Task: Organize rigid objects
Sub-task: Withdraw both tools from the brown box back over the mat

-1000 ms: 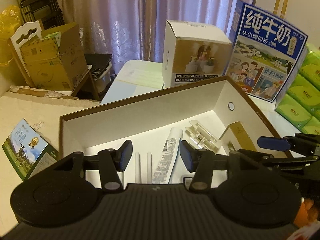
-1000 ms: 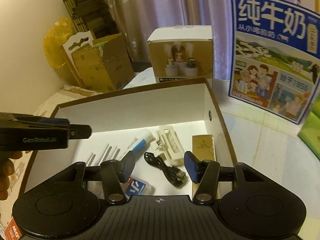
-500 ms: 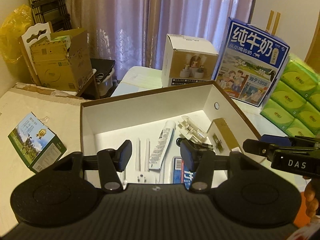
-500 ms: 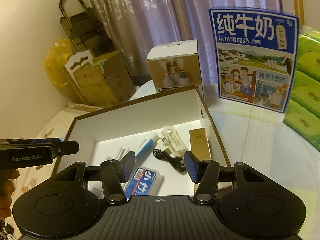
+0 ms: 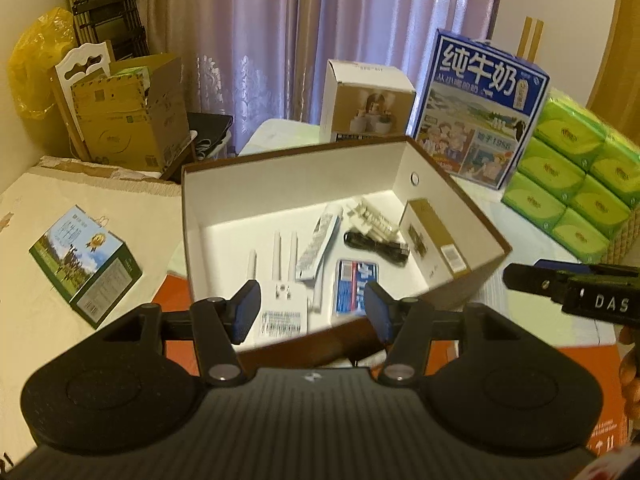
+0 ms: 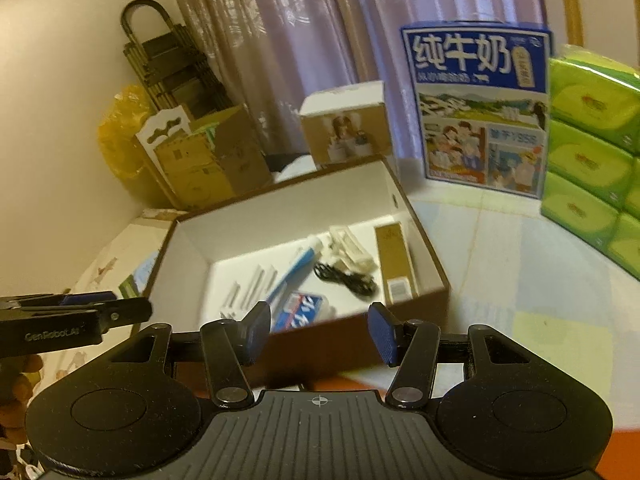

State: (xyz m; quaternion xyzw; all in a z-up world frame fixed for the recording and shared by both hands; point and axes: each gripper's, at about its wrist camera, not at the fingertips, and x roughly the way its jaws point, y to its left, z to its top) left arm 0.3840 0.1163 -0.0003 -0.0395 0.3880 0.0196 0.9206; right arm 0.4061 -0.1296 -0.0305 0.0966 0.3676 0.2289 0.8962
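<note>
A brown box with a white inside (image 5: pixel 288 184) (image 6: pixel 280 208) stands on the table. In it lie a white router with antennas (image 5: pixel 282 276), a toothpaste tube (image 5: pixel 320 240) (image 6: pixel 294 270), a black cable (image 5: pixel 376 246) (image 6: pixel 346 280), a white clip (image 5: pixel 370 218), a tan carton (image 5: pixel 434 240) (image 6: pixel 396 260) and a blue-and-white pack (image 5: pixel 356 286) (image 6: pixel 302 312). My left gripper (image 5: pixel 312 312) is open and empty above the box's near wall. My right gripper (image 6: pixel 320 334) is open and empty, also at the near wall.
A small green milk carton (image 5: pixel 86 260) lies left of the box. A big blue milk case (image 5: pixel 478 108) (image 6: pixel 480 104), a white product box (image 5: pixel 366 102) and stacked green tissue packs (image 5: pixel 576 176) (image 6: pixel 592 140) stand behind and to the right. Cardboard boxes (image 5: pixel 128 112) stand at back left.
Both grippers have pulled back and up from the box. More of the box and its contents shows. Both stay open and empty.
</note>
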